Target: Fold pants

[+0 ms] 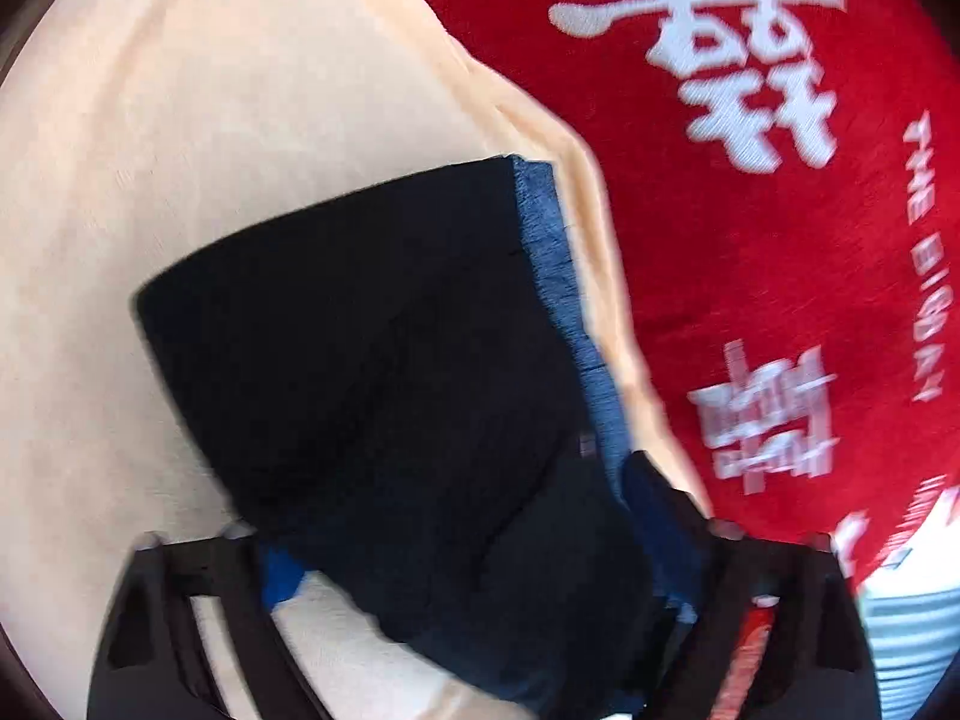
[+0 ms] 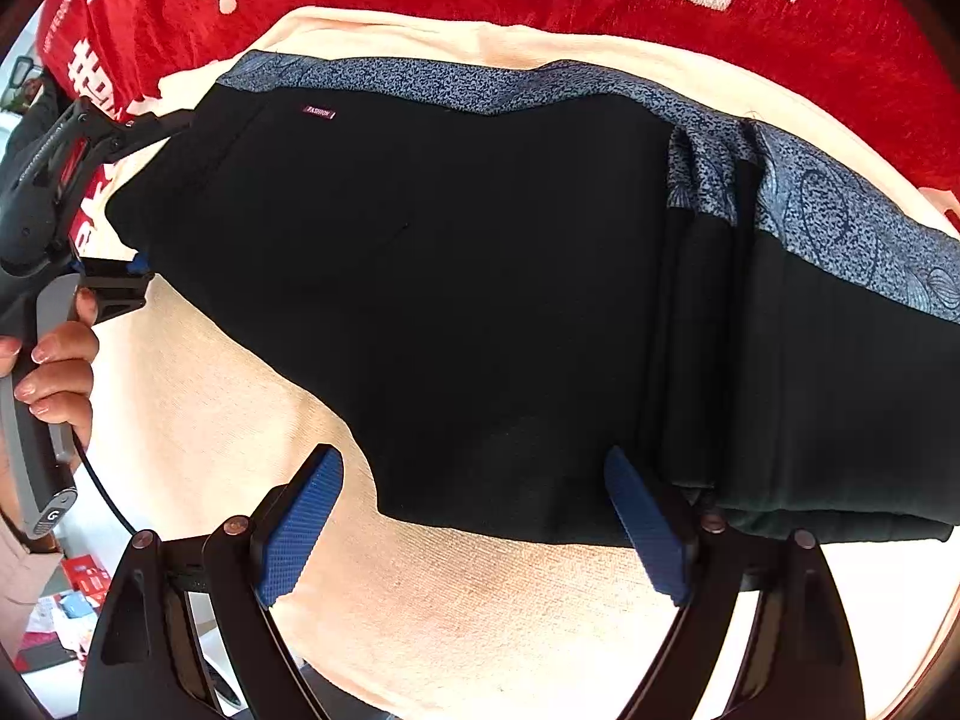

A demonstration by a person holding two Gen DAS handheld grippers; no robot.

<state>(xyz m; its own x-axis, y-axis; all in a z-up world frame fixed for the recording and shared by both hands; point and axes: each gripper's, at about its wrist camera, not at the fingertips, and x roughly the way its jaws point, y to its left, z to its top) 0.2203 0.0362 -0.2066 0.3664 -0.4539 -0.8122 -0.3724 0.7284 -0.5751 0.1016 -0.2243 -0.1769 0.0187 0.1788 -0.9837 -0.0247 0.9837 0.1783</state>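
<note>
A red cloth (image 2: 810, 42) printed with white characters covers the far side of the work surface, and over it lies a pale peach cloth (image 2: 480, 600) that serves as the folding ground. On the peach cloth lie the black pants (image 2: 456, 300), edged along their far side by a blue patterned band (image 2: 480, 87). Their long axis runs left to right across the right wrist view, with a bunched fold (image 2: 702, 240) of cloth standing toward the right end and a small label (image 2: 318, 113) near the far left corner.

The right gripper (image 2: 480, 528) stands wide apart at the near long edge of the pants, its right blue pad (image 2: 645, 528) touching the hem and its left blue pad (image 2: 300, 528) out over bare peach cloth; it holds nothing. The pants lie straight ahead of it, across its line of reach.

The left gripper (image 2: 144, 192), worked by the person's left hand (image 2: 60, 360), sits at the left short end of the pants. In its own blurred view the pants fill the gap between its fingers and run away from it lengthwise; the jaws stand spread around that end, though whether they press the cloth cannot be told.

By judgement, the left gripper is better placed to carry its end along the long axis toward the bunched right end.
</note>
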